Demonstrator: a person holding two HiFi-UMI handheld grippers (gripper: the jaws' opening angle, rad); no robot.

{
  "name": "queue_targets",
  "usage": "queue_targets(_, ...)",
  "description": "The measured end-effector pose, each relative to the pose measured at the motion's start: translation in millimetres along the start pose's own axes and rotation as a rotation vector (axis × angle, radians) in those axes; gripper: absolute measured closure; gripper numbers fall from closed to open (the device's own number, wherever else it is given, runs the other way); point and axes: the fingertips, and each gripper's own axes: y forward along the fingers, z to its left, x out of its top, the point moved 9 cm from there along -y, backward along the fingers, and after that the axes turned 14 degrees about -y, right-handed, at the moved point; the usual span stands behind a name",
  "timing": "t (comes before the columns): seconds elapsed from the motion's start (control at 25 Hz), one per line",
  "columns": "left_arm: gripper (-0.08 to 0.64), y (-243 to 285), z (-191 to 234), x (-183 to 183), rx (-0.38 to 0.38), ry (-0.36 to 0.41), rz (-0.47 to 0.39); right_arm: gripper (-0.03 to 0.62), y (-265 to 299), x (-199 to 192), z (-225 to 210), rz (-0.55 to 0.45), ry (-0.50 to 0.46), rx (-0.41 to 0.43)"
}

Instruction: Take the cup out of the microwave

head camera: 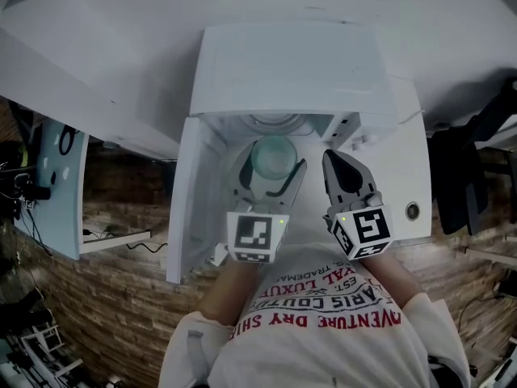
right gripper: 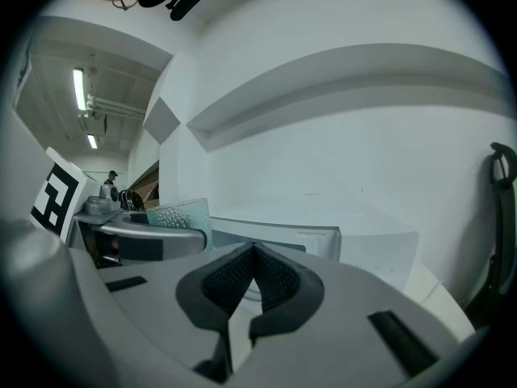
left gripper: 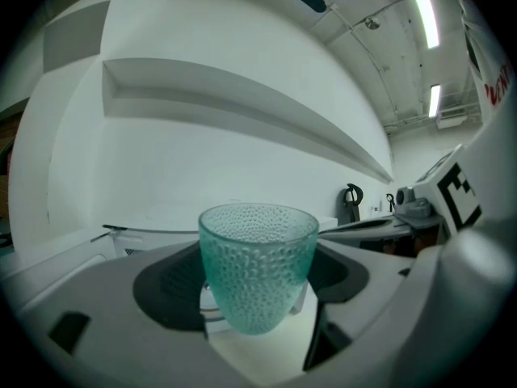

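Note:
A teal dimpled glass cup (head camera: 274, 159) is upright between the jaws of my left gripper (head camera: 271, 178), which is shut on it just in front of the open white microwave (head camera: 291, 71). In the left gripper view the cup (left gripper: 258, 265) fills the middle, clamped between the two dark pads. My right gripper (head camera: 343, 176) hovers to the right of the cup, shut with nothing in it; its pads (right gripper: 279, 285) meet at the tips. The cup's rim (right gripper: 179, 214) shows at the left of the right gripper view.
The microwave door (head camera: 184, 204) hangs open to the left. The microwave's control panel (head camera: 408, 176) with a round knob is at the right. A white wall with a ledge (left gripper: 242, 111) rises behind. A dark chair (head camera: 468, 160) stands at the far right.

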Motion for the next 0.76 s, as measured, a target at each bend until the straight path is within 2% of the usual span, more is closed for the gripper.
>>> queue_targets(0.76,0.184,5,9,-15,0.038,-0.022,0.045,0.589,4,-11,5,0.046,0.027,0.027)
